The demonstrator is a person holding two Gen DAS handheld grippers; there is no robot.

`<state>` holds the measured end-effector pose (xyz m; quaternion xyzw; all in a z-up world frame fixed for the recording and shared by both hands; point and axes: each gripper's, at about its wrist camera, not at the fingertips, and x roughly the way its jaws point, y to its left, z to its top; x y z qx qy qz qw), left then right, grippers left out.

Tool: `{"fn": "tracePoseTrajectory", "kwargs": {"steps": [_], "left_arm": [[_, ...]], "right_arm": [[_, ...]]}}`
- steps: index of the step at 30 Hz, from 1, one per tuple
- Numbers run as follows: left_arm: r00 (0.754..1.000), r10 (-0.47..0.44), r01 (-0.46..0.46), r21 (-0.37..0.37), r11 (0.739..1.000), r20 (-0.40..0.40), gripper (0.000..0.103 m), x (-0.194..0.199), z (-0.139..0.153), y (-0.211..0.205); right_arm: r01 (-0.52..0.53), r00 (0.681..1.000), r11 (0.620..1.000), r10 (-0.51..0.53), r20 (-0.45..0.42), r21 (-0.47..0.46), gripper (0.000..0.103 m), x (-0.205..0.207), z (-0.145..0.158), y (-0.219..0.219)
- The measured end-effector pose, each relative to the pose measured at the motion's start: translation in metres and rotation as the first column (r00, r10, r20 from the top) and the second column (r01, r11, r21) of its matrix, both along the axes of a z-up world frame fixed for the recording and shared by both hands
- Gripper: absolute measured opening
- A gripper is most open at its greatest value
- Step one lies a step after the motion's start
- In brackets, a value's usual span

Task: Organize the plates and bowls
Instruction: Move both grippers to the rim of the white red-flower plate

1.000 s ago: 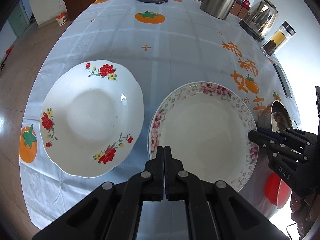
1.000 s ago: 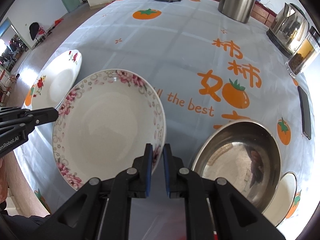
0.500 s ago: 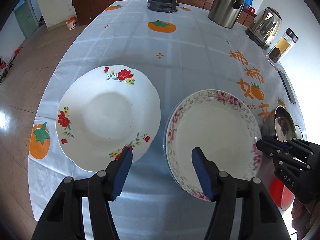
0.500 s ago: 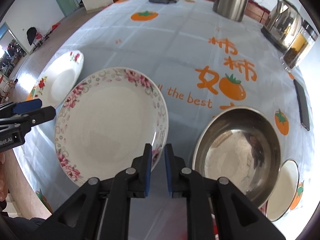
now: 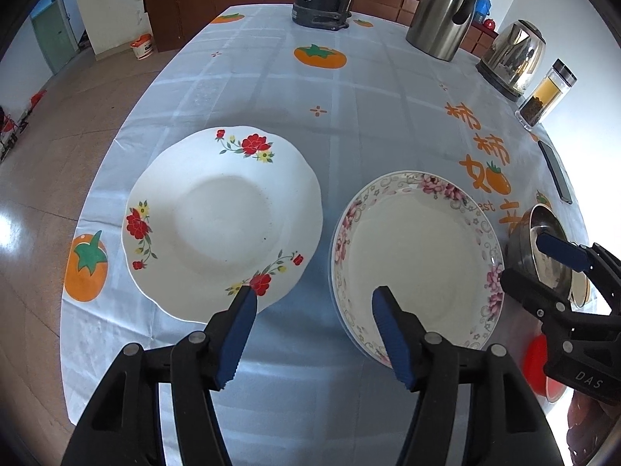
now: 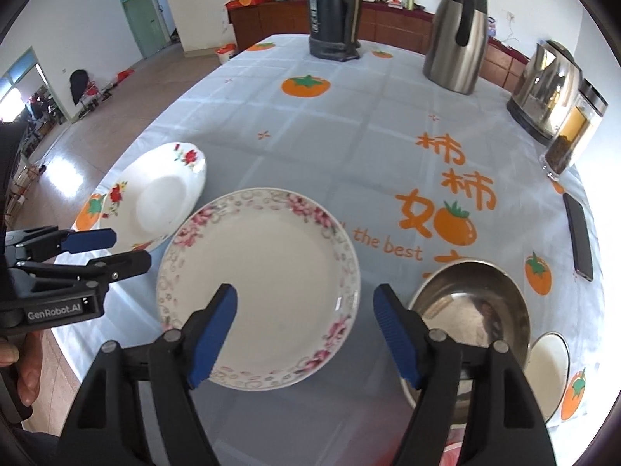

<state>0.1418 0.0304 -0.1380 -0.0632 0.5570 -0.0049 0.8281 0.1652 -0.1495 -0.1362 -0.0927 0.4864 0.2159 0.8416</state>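
A pink-flower-rimmed plate (image 5: 415,256) (image 6: 260,283) lies flat on the tablecloth. Left of it sits a white scalloped plate with red flowers (image 5: 221,217) (image 6: 155,190). A steel bowl (image 6: 473,310) (image 5: 543,240) stands to the right, with a small white dish (image 6: 549,372) beyond it. My left gripper (image 5: 314,303) hangs open above the gap between the two plates and holds nothing. My right gripper (image 6: 306,295) is over the pink plate's near right rim. Its jaws are opening, and the pads are clear of the rim.
At the table's far end stand a black thermos (image 6: 333,11), a steel jug (image 6: 458,35), a kettle (image 6: 543,89) and a glass jar (image 6: 574,132). A phone (image 6: 578,237) lies near the right edge. A red object (image 5: 539,365) shows below the right gripper.
Both grippers were shut at the pink-rimmed plate's near rim. The left opened first, then the right. Both have lifted and drawn back, and the plate stays on the cloth.
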Motion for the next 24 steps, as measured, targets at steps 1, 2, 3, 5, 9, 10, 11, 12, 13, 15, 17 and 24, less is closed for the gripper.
{"fn": "tracePoseTrajectory", "kwargs": {"steps": [1, 2, 3, 5, 9, 10, 11, 12, 13, 15, 17, 24], "left_arm": [[1.0, 0.002, -0.002, 0.001, 1.0, 0.0, 0.064, -0.001, 0.0, 0.001], [1.0, 0.005, -0.005, 0.003, 1.0, 0.001, 0.064, -0.002, 0.0, 0.002], [1.0, 0.008, -0.008, 0.006, 1.0, 0.002, 0.064, -0.002, 0.0, 0.003], [1.0, 0.01, -0.01, 0.007, 1.0, 0.001, 0.065, -0.004, 0.0, 0.005], [1.0, 0.014, -0.014, 0.011, 1.0, 0.005, 0.066, -0.006, 0.0, 0.008], [1.0, 0.018, -0.018, 0.012, 1.0, 0.004, 0.067, -0.006, 0.0, 0.009], [1.0, 0.023, -0.023, 0.015, 1.0, 0.004, 0.068, -0.006, 0.0, 0.01], [1.0, 0.028, -0.028, 0.018, 0.999, 0.009, 0.068, -0.006, 0.0, 0.011], [0.999, 0.033, -0.034, 0.021, 0.999, 0.015, 0.068, -0.007, 0.0, 0.013], [0.999, 0.043, -0.043, 0.018, 0.999, 0.014, 0.068, -0.006, -0.001, 0.018], [0.998, 0.058, -0.059, 0.026, 0.998, 0.014, 0.069, -0.006, -0.001, 0.025], [0.993, 0.111, -0.113, 0.043, 0.993, 0.04, 0.069, -0.009, 0.001, 0.063]], "right_arm": [[0.0, 1.0, 1.0, 0.001, -0.004, 0.008, 0.074, 0.0, 0.0, 0.001], [0.001, 1.0, 1.0, -0.001, -0.009, 0.017, 0.075, 0.0, -0.001, 0.001], [0.004, 1.0, 1.0, -0.004, -0.012, 0.024, 0.078, -0.001, -0.001, 0.002], [0.015, 1.0, 1.0, -0.015, 0.01, 0.008, 0.085, -0.002, 0.0, 0.003], [0.03, 0.999, 0.999, -0.029, 0.034, -0.016, 0.086, -0.001, 0.002, 0.003], [0.032, 0.999, 0.999, -0.032, 0.033, -0.016, 0.086, -0.001, 0.002, 0.004], [0.033, 0.999, 0.999, -0.033, 0.028, -0.014, 0.086, 0.0, 0.002, 0.004], [0.033, 0.999, 0.999, -0.033, 0.026, -0.012, 0.086, 0.001, 0.002, 0.005], [0.033, 0.999, 0.999, -0.033, 0.026, -0.011, 0.086, 0.002, 0.002, 0.006], [0.02, 1.0, 1.0, -0.02, 0.017, 0.003, 0.086, 0.003, 0.002, 0.009], [-0.003, 1.0, 1.0, 0.003, 0.002, 0.02, 0.085, 0.004, 0.002, 0.015], [-0.059, 0.998, 0.998, 0.059, 0.005, 0.029, 0.078, 0.018, 0.008, 0.044]]}}
